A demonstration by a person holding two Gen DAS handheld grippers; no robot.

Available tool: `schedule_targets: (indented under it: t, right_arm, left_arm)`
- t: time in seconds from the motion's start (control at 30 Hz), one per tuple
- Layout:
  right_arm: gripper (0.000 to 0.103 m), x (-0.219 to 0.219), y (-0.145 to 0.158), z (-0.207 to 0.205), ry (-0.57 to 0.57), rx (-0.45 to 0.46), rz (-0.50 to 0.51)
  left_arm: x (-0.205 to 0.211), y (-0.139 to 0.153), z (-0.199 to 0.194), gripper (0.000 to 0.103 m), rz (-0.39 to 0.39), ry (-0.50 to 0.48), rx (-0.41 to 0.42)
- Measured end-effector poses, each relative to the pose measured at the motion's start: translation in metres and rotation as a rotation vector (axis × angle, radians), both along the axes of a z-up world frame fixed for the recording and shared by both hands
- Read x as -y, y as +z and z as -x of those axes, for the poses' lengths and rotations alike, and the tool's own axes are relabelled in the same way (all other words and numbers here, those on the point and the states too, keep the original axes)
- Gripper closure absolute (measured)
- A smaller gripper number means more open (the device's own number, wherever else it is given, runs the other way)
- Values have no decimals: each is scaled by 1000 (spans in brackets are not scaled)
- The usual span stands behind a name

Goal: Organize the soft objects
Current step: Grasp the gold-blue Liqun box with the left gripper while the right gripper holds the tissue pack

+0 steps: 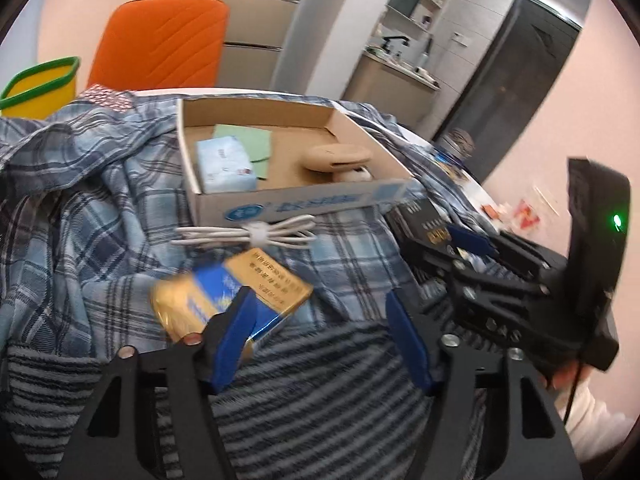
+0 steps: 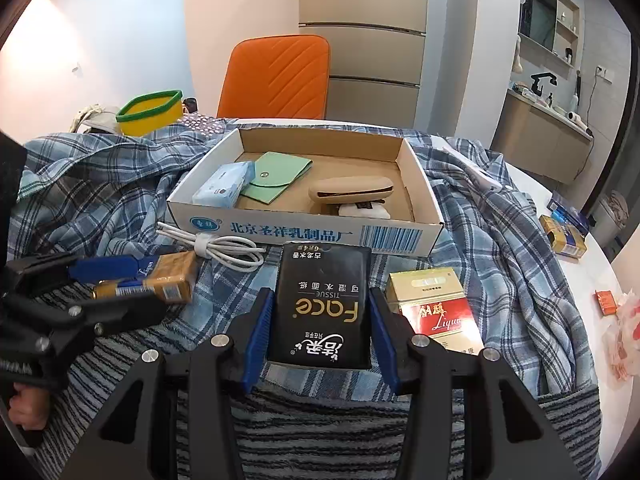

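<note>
The right gripper (image 2: 320, 320) pinches the black tissue pack (image 2: 320, 304) between its jaws, just before the cardboard box (image 2: 304, 232) on the plaid cloth (image 2: 500, 248). The left gripper (image 1: 320, 320) seems to clamp the blurred gold-and-blue pack (image 1: 232, 292), though contact is unclear.

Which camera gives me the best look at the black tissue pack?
The right wrist view: the black tissue pack sits front and centre with its label readable. The left wrist view shows only a dark sliver of it, mostly hidden behind the other gripper.
</note>
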State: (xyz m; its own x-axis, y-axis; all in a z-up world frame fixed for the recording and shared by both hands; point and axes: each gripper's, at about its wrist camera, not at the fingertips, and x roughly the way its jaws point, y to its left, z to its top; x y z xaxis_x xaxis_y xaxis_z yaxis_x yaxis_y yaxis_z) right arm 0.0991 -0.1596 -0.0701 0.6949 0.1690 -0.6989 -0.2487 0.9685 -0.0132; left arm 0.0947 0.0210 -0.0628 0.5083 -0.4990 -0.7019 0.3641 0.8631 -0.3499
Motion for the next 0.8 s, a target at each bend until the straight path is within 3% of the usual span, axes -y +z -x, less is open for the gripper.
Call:
schedule_targets:
  t: [0.07, 0.17, 0.27, 0.4, 0.5, 0.6, 0.7, 0.8]
  right_arm:
    - [54, 3, 2, 0, -6, 6, -13]
    - [54, 9, 9, 3, -28, 37, -33]
    - [54, 10, 15, 9, -22, 78, -41]
    - [54, 2, 15, 15, -2, 103, -12]
    - [54, 2, 17, 17, 0, 109, -15]
    - [54, 5, 17, 15, -6, 106, -28]
    - [54, 6, 16, 15, -11, 99, -37]
    - [54, 8, 16, 13, -18, 88, -47]
  left_arm:
    - [1, -1, 5, 56, -2, -21, -16]
    - [3, 5, 17, 56, -101, 37, 70]
    - [3, 10, 24, 28, -193, 141, 146]
    - [7, 10, 23, 5, -295, 221, 164]
    - [13, 4, 10, 4, -353, 239, 121]
    - [10, -3, -8, 4, -370, 330, 57]
    - [11, -11, -25, 4, -382, 332, -16]
    - [11, -15, -36, 4, -425, 376, -24]
